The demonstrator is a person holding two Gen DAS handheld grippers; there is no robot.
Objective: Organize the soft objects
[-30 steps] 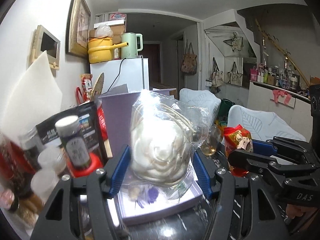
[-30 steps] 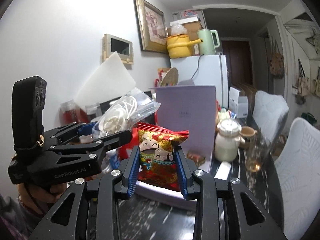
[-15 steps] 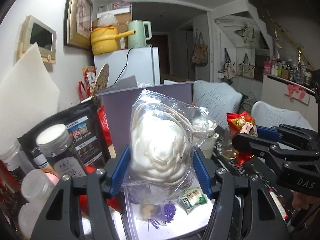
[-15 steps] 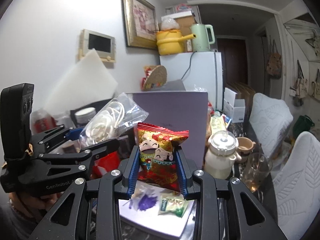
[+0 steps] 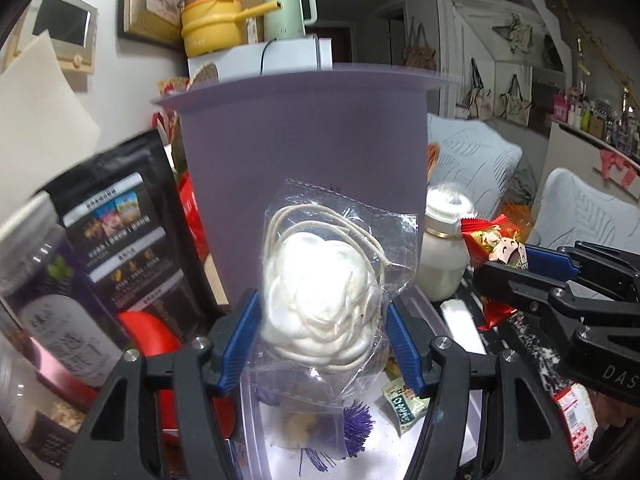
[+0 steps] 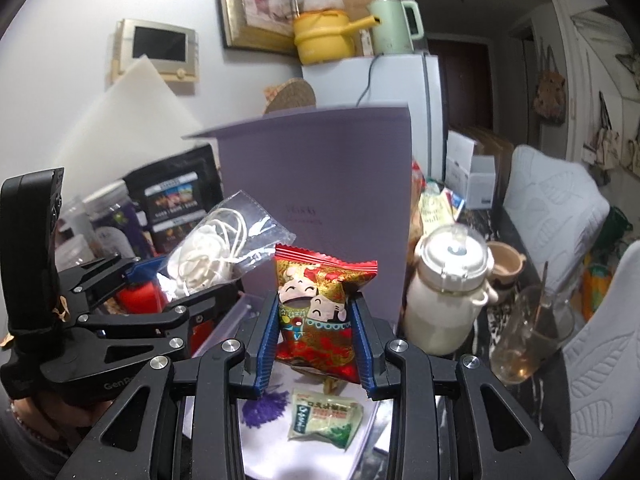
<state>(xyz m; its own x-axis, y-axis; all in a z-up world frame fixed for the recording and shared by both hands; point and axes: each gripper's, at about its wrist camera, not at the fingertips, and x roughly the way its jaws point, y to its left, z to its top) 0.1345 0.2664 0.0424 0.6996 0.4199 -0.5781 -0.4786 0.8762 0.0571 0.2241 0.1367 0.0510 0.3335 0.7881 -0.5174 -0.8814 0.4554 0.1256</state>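
Carrying a clear bag (image 5: 328,300) and a red snack packet (image 6: 320,312), each pinched in near-shut jaws, toward the open lilac box (image 6: 360,452) at lower centre, risking slips or a knocked white jar (image 6: 444,296) at right.

Left gripper (image 5: 322,334): clamped on clear bag (image 5: 328,280), above purple box (image 5: 304,168).
Right gripper (image 6: 316,344): clamped on red snack packet (image 6: 320,312), right of left gripper.

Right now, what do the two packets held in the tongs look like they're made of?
The clear bag looks like thin glossy plastic film: transparent, crinkled, showing coiled white cord inside. The red snack packet looks like shiny foil-laminate plastic, judging by its printed metallic sheen and serrated top edge, though that is a guess.
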